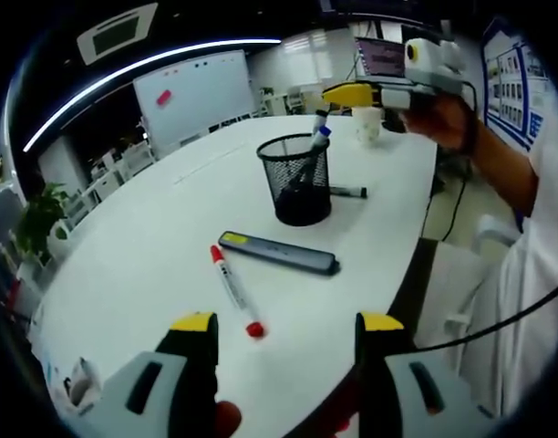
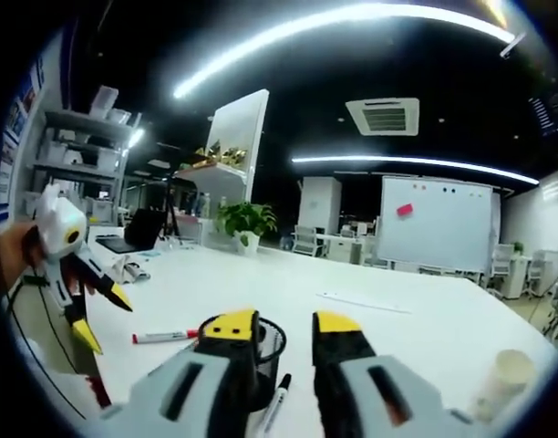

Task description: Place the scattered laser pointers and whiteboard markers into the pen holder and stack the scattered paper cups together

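Office w/ whiteboard (image 2: 440, 224), desks

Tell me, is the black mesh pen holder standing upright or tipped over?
Upright: the pen holder stands on its base, open rim upward, on the table.

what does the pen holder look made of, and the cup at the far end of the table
The pen holder looks like black metal wire mesh: you can see the table through its fine grid. The cup looks like white matte paper, with no shine, though thin plastic cannot be ruled out from here.
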`<state>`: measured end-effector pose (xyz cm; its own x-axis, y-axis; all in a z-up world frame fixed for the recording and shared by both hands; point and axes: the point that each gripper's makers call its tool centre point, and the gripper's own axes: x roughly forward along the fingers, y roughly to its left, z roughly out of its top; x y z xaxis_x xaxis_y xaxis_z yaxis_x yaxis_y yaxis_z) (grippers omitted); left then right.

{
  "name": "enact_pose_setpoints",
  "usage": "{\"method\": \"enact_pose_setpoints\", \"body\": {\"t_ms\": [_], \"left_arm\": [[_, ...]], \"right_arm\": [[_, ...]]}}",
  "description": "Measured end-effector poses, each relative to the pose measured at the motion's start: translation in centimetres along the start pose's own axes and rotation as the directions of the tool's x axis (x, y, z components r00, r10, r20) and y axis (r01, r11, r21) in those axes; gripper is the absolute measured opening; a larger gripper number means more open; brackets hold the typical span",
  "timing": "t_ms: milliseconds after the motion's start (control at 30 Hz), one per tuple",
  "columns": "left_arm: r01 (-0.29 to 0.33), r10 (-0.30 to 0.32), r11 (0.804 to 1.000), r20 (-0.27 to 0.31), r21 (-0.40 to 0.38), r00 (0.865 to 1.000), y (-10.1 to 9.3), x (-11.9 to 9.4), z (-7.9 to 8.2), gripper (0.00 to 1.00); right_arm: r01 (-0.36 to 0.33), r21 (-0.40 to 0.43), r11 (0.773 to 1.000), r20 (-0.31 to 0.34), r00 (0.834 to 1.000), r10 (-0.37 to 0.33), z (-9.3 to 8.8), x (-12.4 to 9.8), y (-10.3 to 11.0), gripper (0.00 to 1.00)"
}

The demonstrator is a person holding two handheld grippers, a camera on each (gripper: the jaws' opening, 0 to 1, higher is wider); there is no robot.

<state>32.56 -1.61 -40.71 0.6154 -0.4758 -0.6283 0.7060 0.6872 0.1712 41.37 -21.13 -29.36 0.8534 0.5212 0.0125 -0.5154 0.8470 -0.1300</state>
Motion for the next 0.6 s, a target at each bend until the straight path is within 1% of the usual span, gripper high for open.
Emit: {"method": "enact_pose_setpoints", "body": {"t_ms": [300,467,600], "left_arm": [[0.002,-0.002,1.000,0.003,0.001,1.000,0.0,0.1,0.1,0.60],[0.001,-0.001,1.000,0.000,0.001,1.000,0.0,0.1,0.0,0.60],[0.002,-0.002,1.000,0.001,0.001,1.000,-0.1,0.1,-0.1,0.60]], "right_arm": [[0.019,0.010,1.000,-0.015,1.000,-0.019,-0.6,-1.1,-0.5,0.25],[0.028,0.017,0.999,-0.039,0.999,-0.027,-1.7,-1.7,-0.6,0.26],[0.043,0.027,0.999,-0.065,0.997,-0.042,-2.9,-1.9,-0.8,0.26]]}}
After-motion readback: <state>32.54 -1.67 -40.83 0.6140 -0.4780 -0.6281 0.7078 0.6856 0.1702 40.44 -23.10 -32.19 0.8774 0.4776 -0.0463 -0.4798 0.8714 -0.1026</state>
